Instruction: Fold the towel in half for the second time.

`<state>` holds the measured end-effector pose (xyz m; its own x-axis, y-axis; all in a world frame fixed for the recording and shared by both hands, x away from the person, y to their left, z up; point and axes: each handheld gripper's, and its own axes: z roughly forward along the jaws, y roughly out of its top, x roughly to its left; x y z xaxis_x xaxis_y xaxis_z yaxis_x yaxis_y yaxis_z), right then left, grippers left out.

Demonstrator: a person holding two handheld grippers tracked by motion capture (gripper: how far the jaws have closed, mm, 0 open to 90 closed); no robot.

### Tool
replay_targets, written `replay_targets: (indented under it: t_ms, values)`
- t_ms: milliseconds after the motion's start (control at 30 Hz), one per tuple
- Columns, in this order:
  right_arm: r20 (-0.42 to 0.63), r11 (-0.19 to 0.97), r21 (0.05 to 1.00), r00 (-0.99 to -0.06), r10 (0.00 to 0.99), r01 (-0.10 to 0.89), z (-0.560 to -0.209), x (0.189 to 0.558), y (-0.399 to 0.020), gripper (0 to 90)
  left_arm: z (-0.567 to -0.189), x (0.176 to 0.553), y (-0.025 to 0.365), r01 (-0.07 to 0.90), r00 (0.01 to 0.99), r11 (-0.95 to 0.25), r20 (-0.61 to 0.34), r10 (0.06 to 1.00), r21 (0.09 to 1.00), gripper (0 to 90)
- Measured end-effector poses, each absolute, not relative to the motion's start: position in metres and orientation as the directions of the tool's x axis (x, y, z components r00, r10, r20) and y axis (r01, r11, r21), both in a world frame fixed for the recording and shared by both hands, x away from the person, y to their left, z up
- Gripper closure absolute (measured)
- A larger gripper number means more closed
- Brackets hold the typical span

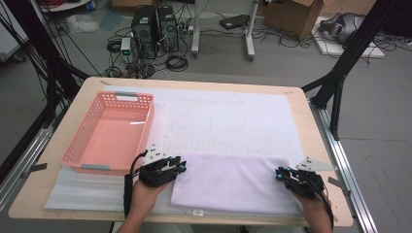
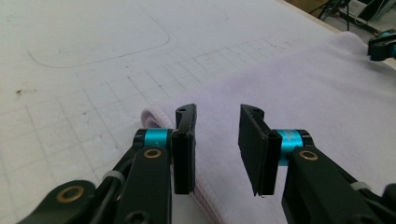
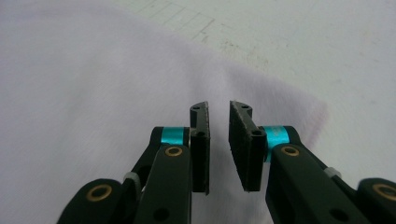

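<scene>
Cables and computer towers clutter the floor beyond the tabletop (image 1: 311, 145), where a folded lavender towel (image 1: 233, 182) lies along the near edge, right of a pink basket (image 1: 111, 131). Left claw (image 1: 176, 166) and right claw (image 1: 282, 174) flank its 2 far corners, jaws apart, gripping nothing. Judged step: lining up to pinch; next, each claw must close on its corner.

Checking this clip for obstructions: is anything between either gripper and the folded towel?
Nothing visible. The left gripper is at the towel's left edge and the right gripper at its right edge, jaws apart. The pink basket sits off to the left.
</scene>
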<state>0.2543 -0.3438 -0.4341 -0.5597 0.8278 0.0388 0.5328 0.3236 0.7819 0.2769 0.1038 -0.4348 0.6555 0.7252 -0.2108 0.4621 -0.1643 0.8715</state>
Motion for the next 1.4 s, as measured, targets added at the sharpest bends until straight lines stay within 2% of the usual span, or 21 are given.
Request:
replay_targets:
  t_ms: [167,233,267,333,400,467,600,733,800,867,900,967,1033,1100,1400]
  values:
    - [0.003,0.333,0.769,-0.523,0.852,0.546,-0.446,0.284,-0.343,79.1,-0.438,0.294,0.097,0.451,0.643,-0.215,-0.148,0.751,0.867,71.4]
    - [-0.081,0.356,0.764,-0.466,0.881,0.539,-0.445,0.287,-0.346,80.2,-0.441,0.301,0.093,0.464,0.629,-0.248,-0.119,0.768,0.85,71.7]
    - [-0.086,0.338,0.769,-0.435,0.896,0.543,-0.447,0.289,-0.351,81.6,-0.442,0.302,0.092,0.472,0.624,-0.253,-0.117,0.772,0.845,71.8]
    - [-0.01,0.268,0.782,-0.419,0.908,0.563,-0.447,0.291,-0.359,81.3,-0.446,0.306,0.091,0.49,0.621,-0.28,-0.105,0.777,0.826,72.3]
    - [-0.004,0.259,0.792,-0.42,0.908,0.553,-0.445,0.288,-0.362,71.8,-0.447,0.307,0.09,0.491,0.617,-0.275,-0.107,0.78,0.827,72.5]
    - [0.045,0.208,0.804,-0.405,0.913,0.558,-0.439,0.286,-0.369,60.6,-0.446,0.308,0.091,0.483,0.607,-0.266,-0.1,0.789,0.834,70.9]
    - [0.099,0.168,0.801,-0.404,0.909,0.574,-0.438,0.288,-0.377,49.8,-0.448,0.312,0.094,0.508,0.562,-0.246,-0.101,0.821,0.826,56.9]
    - [0.101,0.203,0.763,-0.423,0.9,0.614,-0.449,0.294,-0.373,46.1,-0.452,0.318,0.096,0.551,0.561,-0.232,-0.15,0.814,0.801,52.5]
    - [0.129,0.188,0.756,-0.424,0.896,0.626,-0.45,0.296,-0.375,49.9,-0.452,0.319,0.095,0.551,0.577,-0.24,-0.157,0.802,0.799,56.2]
    - [0.149,0.19,0.756,-0.447,0.882,0.627,-0.45,0.295,-0.376,63.9,-0.452,0.319,0.094,0.554,0.6,-0.254,-0.169,0.782,0.793,65.3]
    - [0.18,0.182,0.752,-0.463,0.868,0.634,-0.45,0.295,-0.376,74.4,-0.452,0.319,0.093,0.564,0.595,-0.244,-0.183,0.783,0.789,70.1]
    - [0.186,0.179,0.754,-0.467,0.864,0.632,-0.449,0.295,-0.376,81.4,-0.451,0.32,0.093,0.586,0.576,-0.221,-0.21,0.79,0.779,79.7]
    - [0.187,0.169,0.762,-0.462,0.867,0.625,-0.447,0.295,-0.378,83.3,-0.446,0.321,0.092,0.585,0.559,-0.22,-0.192,0.807,0.781,83.3]
    - [0.176,0.15,0.786,-0.449,0.876,0.6,-0.444,0.295,-0.38,83.7,-0.44,0.321,0.092,0.545,0.543,-0.167,-0.194,0.817,0.822,83.5]
    - [0.108,0.132,0.835,-0.395,0.913,0.534,-0.424,0.323,-0.382,83.7,-0.426,0.356,0.087,0.498,0.501,-0.103,-0.188,0.845,0.861,83.5]
